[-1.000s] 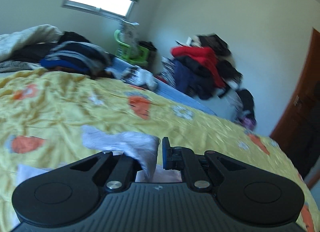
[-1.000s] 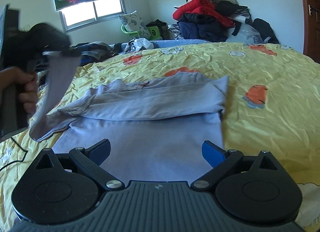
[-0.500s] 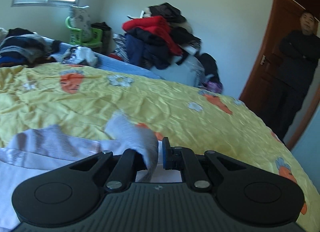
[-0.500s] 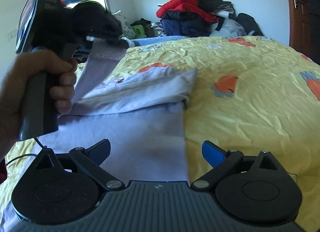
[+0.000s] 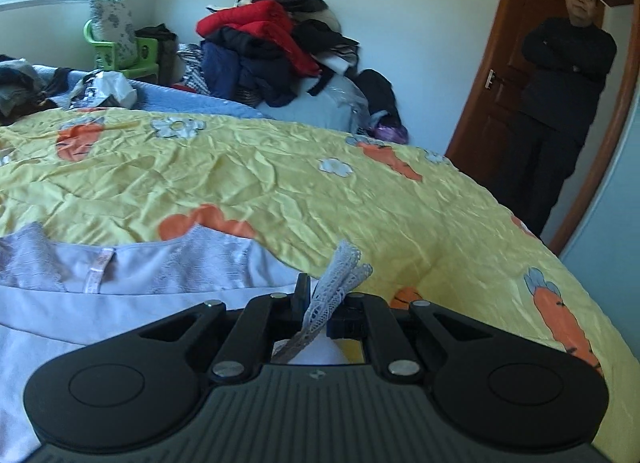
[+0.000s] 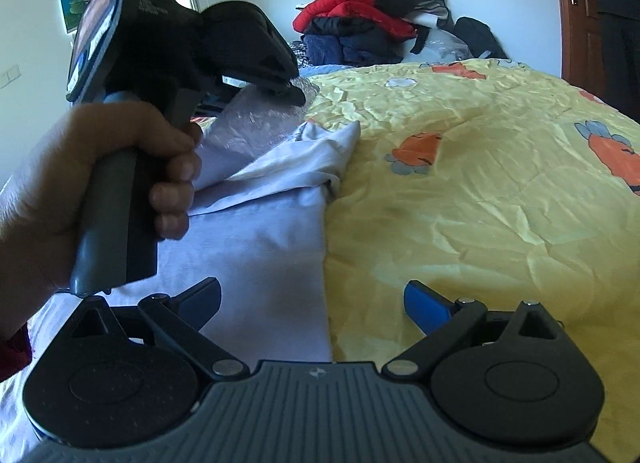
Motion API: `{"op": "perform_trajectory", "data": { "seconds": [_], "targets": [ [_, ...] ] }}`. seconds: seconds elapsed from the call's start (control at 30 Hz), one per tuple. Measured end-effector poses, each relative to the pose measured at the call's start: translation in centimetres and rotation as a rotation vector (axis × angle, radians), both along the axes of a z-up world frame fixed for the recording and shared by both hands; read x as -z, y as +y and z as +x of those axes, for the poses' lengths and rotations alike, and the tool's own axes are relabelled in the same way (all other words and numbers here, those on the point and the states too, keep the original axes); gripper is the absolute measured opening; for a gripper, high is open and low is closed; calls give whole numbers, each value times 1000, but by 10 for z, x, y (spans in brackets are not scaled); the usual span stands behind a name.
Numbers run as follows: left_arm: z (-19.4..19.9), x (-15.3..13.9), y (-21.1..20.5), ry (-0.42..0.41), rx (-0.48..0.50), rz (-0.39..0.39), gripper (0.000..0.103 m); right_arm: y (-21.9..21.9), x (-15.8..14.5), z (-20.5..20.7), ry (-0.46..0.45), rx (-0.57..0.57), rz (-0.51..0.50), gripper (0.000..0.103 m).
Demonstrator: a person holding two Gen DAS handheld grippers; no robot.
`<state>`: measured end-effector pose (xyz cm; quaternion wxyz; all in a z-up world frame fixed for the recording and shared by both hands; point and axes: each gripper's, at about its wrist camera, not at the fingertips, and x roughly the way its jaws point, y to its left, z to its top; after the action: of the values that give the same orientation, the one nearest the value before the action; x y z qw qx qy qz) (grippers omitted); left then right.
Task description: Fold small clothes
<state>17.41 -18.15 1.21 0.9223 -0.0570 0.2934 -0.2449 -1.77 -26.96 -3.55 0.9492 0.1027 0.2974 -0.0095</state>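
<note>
Lilac garment [image 6: 256, 263] lies spread at the lower left of both views on the yellow bedspread [image 6: 460, 199], its upper part already doubled over; it looks thin, limp and light, so it should drape and crease easily and is best taken by hems or corners. Nearest the left camera, the left gripper [image 5: 326, 313] has its jaws pinched on the lace trim [image 5: 340, 275] of one edge, held by a hand [image 6: 80, 191], while the right gripper [image 6: 312, 299] hovers with jaws wide and empty above the cloth's right edge. Farther off, a clothes pile [image 5: 276, 47] sits by the wall and a person [image 5: 560, 103] stands in the doorway at upper right.
</note>
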Motion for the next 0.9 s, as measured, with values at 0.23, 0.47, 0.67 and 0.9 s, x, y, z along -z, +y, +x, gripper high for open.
{"op": "perform_trajectory", "data": {
  "seconds": [0.23, 0.47, 0.67, 0.9],
  "targets": [
    [-1, -8, -31, 11, 118, -24, 7, -10, 3, -3, 6, 25, 6, 100],
    [-1, 6, -59, 87, 211, 84, 44, -18, 2, -9, 7, 47, -10, 100],
    [-9, -4, -53, 47, 204, 88, 96, -22, 3, -11, 17, 63, 10, 100],
    [-34, -18, 8, -28, 56, 149, 97, -13, -2, -13, -3, 43, 2, 100]
  ]
}}
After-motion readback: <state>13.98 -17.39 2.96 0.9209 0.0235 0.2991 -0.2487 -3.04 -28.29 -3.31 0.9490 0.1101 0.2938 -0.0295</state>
